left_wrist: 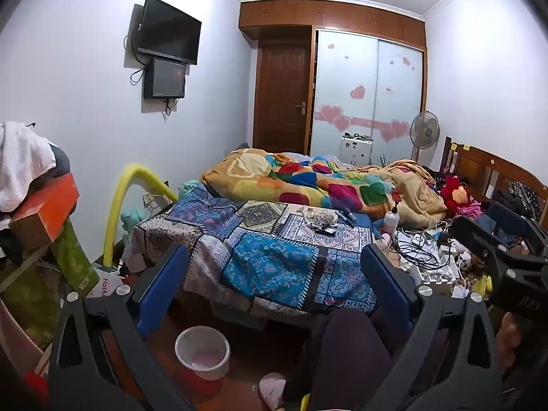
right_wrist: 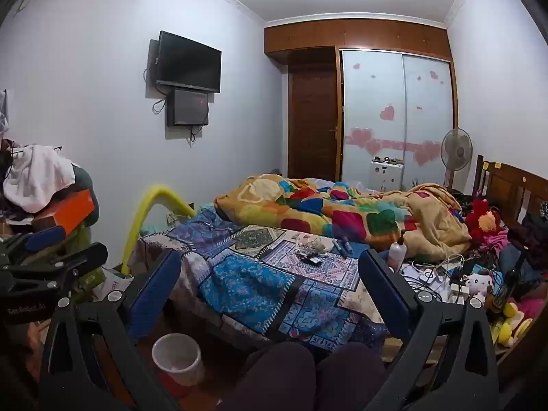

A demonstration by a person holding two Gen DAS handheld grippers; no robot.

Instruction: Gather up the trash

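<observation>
A cluttered bedroom seen from two hand-held grippers; the left gripper [left_wrist: 274,284] and the right gripper [right_wrist: 270,291] both have their blue-padded fingers spread wide with nothing between them. The trash [left_wrist: 320,221] is a small heap of crumpled clear wrappers and dark scraps, lying on the patchwork bedspread [left_wrist: 270,263] in the middle of the bed, well beyond both grippers; its single pieces are too small to tell apart. A pale round bin [left_wrist: 202,349] stands on the floor at the foot of the bed, below and left of the heap; a colourful quilt [left_wrist: 308,181] is bunched up behind it.
</observation>
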